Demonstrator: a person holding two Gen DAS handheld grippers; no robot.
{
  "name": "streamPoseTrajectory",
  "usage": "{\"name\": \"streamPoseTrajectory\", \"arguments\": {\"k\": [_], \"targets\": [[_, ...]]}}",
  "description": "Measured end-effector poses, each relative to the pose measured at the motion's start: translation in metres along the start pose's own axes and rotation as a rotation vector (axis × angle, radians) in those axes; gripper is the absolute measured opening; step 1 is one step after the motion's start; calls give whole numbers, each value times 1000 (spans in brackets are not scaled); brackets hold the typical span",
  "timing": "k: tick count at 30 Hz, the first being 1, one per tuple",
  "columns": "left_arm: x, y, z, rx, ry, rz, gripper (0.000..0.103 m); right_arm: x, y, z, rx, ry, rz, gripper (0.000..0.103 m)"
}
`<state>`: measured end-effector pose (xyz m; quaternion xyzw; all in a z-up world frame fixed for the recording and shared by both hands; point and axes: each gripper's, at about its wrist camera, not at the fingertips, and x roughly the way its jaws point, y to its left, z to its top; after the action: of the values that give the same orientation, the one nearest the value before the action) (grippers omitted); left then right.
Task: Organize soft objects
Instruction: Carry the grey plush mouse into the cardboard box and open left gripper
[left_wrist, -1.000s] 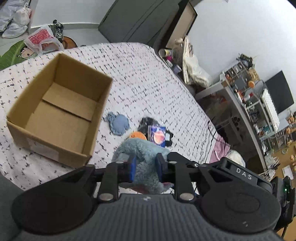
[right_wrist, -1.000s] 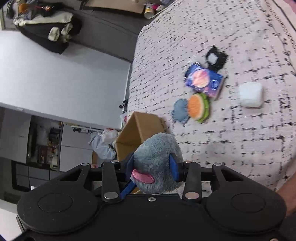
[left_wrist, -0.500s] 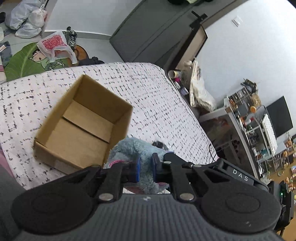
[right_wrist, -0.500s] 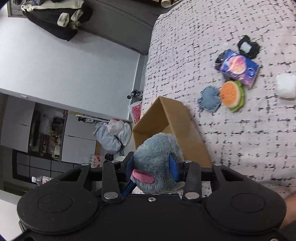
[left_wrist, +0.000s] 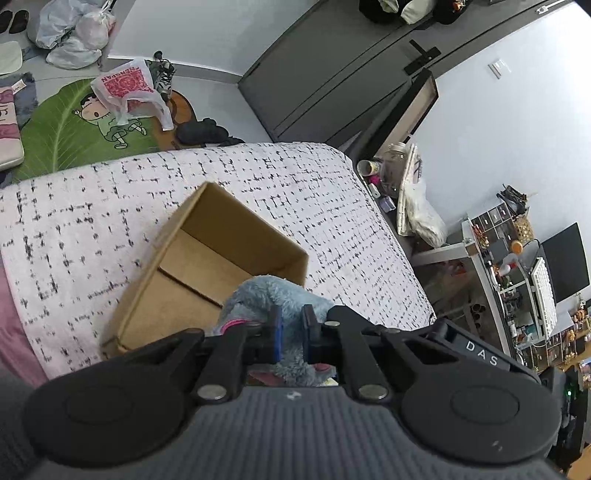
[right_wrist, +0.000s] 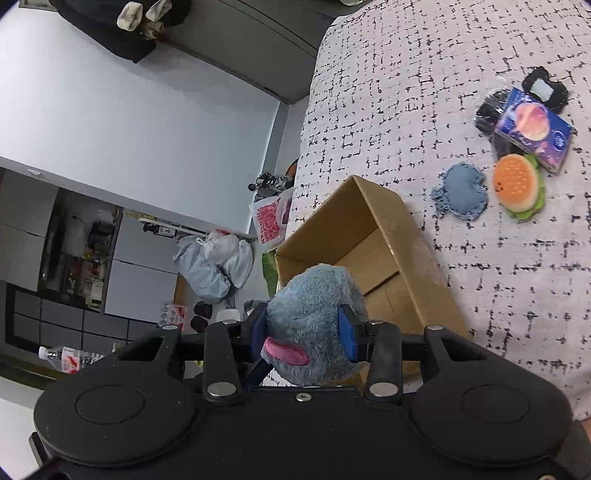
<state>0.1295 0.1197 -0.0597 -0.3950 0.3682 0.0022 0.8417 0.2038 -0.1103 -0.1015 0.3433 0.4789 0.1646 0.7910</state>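
Clamping the blue plush toy (right_wrist: 314, 325) from both sides, left gripper (left_wrist: 291, 334) and right gripper (right_wrist: 306, 334) each had jaws squeezed on its fur, holding it above the near edge of the open cardboard box (left_wrist: 207, 254) on the bedspread (left_wrist: 92, 206).

Plush toy (right_wrist: 314, 310): grey-blue, pink patch. Box (left_wrist: 207, 266): plain tan. Bedcover (right_wrist: 424, 74): white, broken black grid. Burger toy (right_wrist: 519, 186): orange, green. Flat pad (right_wrist: 461, 192): blue.
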Motion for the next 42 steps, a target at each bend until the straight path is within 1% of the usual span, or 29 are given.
{"name": "streamPoseTrajectory", "arguments": {"k": [9,15,18,23,25,27,28,29,30,32,34,36,39,41,42], "targets": [[21,18,29,-18,17,12,9,35,7,10,23,5,-11,40],[43,28,46,-31,36,34,8,60,7,18,25,6,-30,40],[56,31,53,-31,50,54,8,72,4,23,17,4,-34,40],[78,34,61,-18,76,85,8,91,-10,32,57,12,-23,40],[86,35,63,-15,87,94,8,95,-13,35,65,13,-22,42],[91,34,66,-7,92,109,8,98,-14,37,56,11,-14,47],[93,34,67,1,91,125,8,98,-13,39,47,10,-5,49],[95,33,68,15,88,150,8,98,-13,40,51,17,15,54],[96,31,69,27,85,183,8,98,-13,42,62,24,35,55],[98,32,72,24,89,206,13,95,-15,45,82,26,61,57],[99,34,74,5,106,202,13,91,-17,47,89,26,62,57],[97,31,74,19,113,225,15,87,-19,47,100,31,56,60],[91,23,71,45,93,253,27,80,-19,44,96,31,63,62],[84,18,68,57,78,261,43,73,-18,42,89,27,68,63],[81,16,67,63,69,264,47,69,-18,41,84,25,69,63]]}}
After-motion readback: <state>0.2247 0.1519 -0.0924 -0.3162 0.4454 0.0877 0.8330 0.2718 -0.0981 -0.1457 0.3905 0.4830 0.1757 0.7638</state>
